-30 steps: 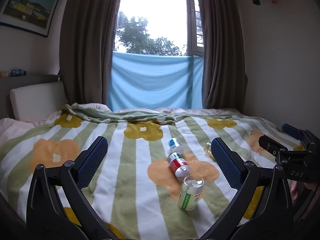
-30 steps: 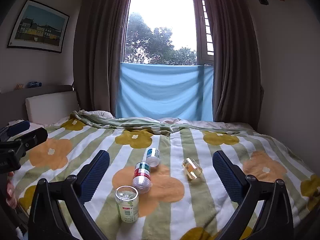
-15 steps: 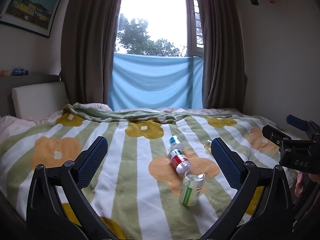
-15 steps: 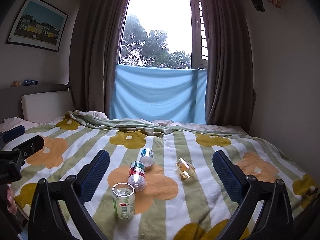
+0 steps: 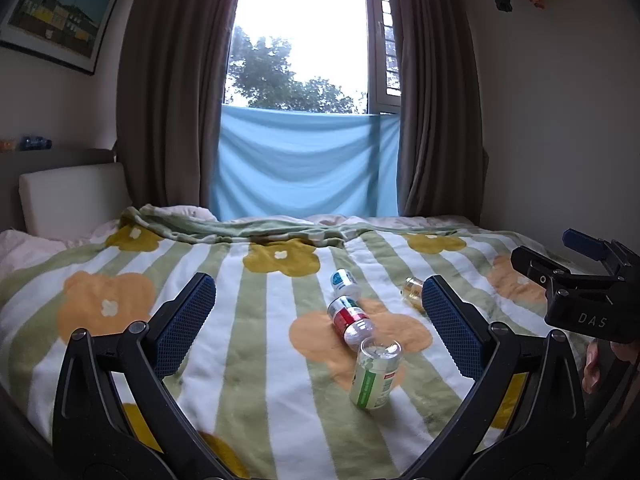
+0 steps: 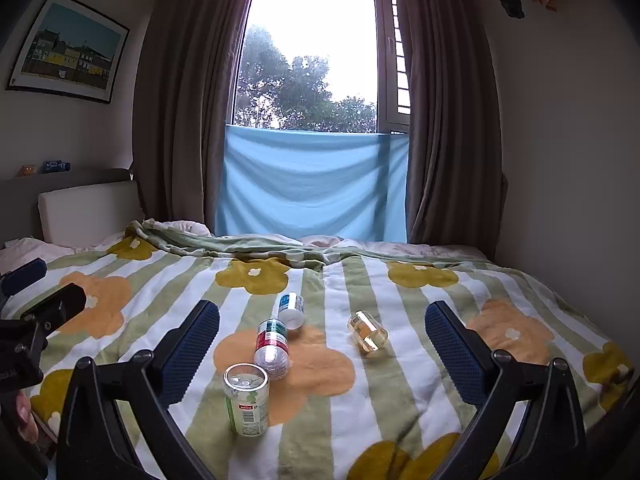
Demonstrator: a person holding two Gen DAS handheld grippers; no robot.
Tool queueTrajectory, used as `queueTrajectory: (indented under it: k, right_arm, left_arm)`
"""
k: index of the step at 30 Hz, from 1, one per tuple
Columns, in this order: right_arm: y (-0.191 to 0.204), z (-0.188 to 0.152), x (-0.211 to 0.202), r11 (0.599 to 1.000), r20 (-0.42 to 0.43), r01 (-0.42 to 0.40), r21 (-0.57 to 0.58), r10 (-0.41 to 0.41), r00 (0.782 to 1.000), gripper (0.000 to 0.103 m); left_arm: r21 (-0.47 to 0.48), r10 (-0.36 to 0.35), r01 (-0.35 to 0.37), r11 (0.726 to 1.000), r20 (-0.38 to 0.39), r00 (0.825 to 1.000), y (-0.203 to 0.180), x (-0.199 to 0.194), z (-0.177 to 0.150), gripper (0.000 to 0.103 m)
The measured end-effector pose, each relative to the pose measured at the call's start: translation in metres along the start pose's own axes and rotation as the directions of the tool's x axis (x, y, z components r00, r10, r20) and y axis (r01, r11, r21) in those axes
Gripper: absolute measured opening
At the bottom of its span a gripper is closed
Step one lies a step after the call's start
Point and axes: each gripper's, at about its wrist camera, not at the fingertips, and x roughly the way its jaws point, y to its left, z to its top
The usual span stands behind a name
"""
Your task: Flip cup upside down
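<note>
Several small clear cups sit on the flowered bedspread. A green-labelled cup (image 6: 246, 400) stands with a closed clear end up; it also shows in the left wrist view (image 5: 374, 374). A red-labelled cup (image 6: 273, 344) (image 5: 350, 320), a blue-labelled cup (image 6: 291, 309) (image 5: 345, 282) and a yellowish cup (image 6: 367, 337) (image 5: 413, 289) lie on their sides. My left gripper (image 5: 318, 328) and right gripper (image 6: 322, 354) are both open and empty, held short of the cups. Each gripper's body shows at the edge of the other's view.
The bedspread (image 6: 400, 380) covers the whole bed. A folded blanket edge (image 6: 248, 246) runs along the back. A white headboard cushion (image 6: 88, 210) is at the left, a wall at the right, curtains and a window behind.
Both cameras have shifted slightly; the cups now sit a little lower and further left in the right wrist view. Both grippers stay open. No cup has moved.
</note>
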Motion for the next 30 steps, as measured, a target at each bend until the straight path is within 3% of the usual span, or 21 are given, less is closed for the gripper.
queueTrajectory:
  k: [30]
  right_arm:
    - [-0.0039, -0.0018, 0.0042, 1.0, -0.019, 0.007, 0.021, -0.006, 1.0, 0.103]
  left_arm:
    - [-0.008, -0.006, 0.006, 1.0, 0.016, 1.0, -0.0028, -0.0015, -0.0036, 0.103]
